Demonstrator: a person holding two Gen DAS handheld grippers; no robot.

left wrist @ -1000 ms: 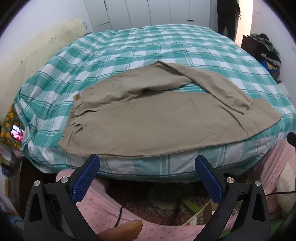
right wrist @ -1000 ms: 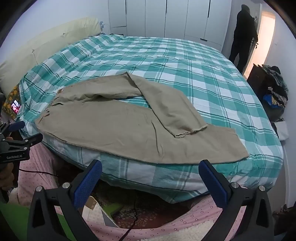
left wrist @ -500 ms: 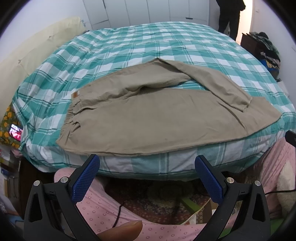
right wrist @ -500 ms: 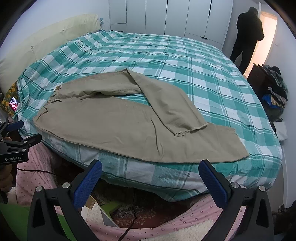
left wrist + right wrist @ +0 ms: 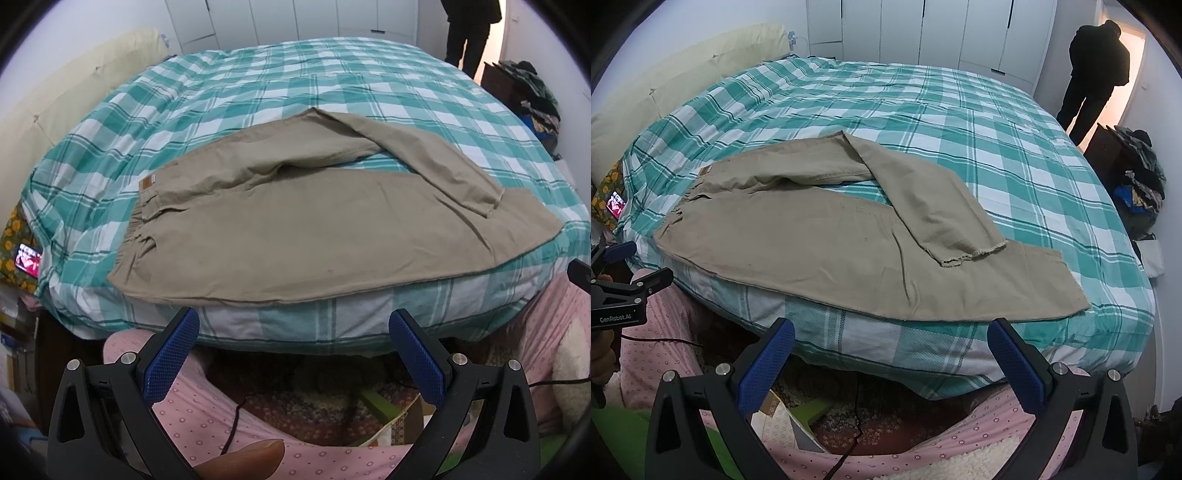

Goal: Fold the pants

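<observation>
Beige pants [image 5: 314,229] [image 5: 827,251] lie spread on the near edge of the bed [image 5: 295,74] [image 5: 960,122], waistband at the left, hems at the right. The far leg is bent and crosses over the near leg, its frayed hem [image 5: 971,253] resting on top. My left gripper [image 5: 293,334] hangs open below the mattress edge, nothing between its blue pads. In the right wrist view my right gripper [image 5: 892,343] is open too, just short of the near leg, and the left gripper [image 5: 628,273] shows at the left border.
Pink dotted trousers [image 5: 221,424] of the person holding the grippers fill the foreground. A lit phone [image 5: 27,258] lies by the bed's left corner. A cream headboard [image 5: 701,62] is on the left. A person in black [image 5: 1097,70] stands at the doorway, near a clothes pile [image 5: 1141,184].
Both cameras have risen and tipped slightly, so the bed and pants sit a little lower in view. The pants have not moved. The person at the doorway has bent forward.
</observation>
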